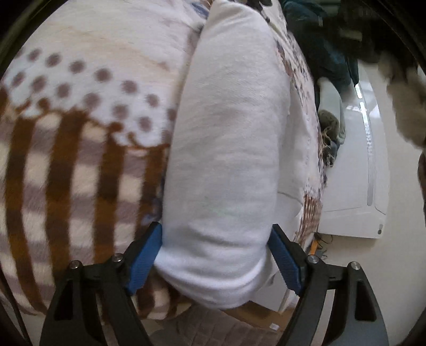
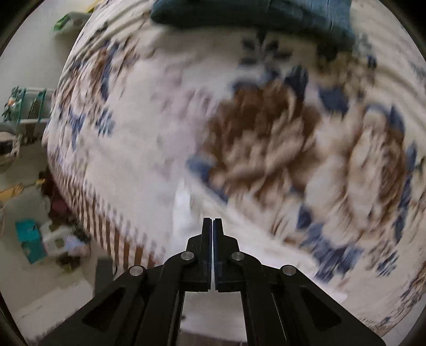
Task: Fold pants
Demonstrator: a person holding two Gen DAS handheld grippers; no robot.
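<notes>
In the left wrist view the white pants (image 1: 226, 149) lie as a long folded strip on a patterned blanket (image 1: 80, 133), running away from me. My left gripper (image 1: 214, 255) is wide open, its blue pads (image 1: 145, 259) on either side of the near end of the strip. In the right wrist view my right gripper (image 2: 213, 226) is shut and empty above the bed. A patch of white fabric (image 2: 183, 210) shows just left of its tips. The view is blurred.
The bed's blanket (image 2: 239, 133) has brown and blue flower patterns. A dark teal folded garment (image 2: 253, 13) lies at the far end, also in the left wrist view (image 1: 314, 40). Clutter (image 2: 48, 239) sits on the floor left of the bed. A white appliance (image 1: 354, 159) lies right of the bed.
</notes>
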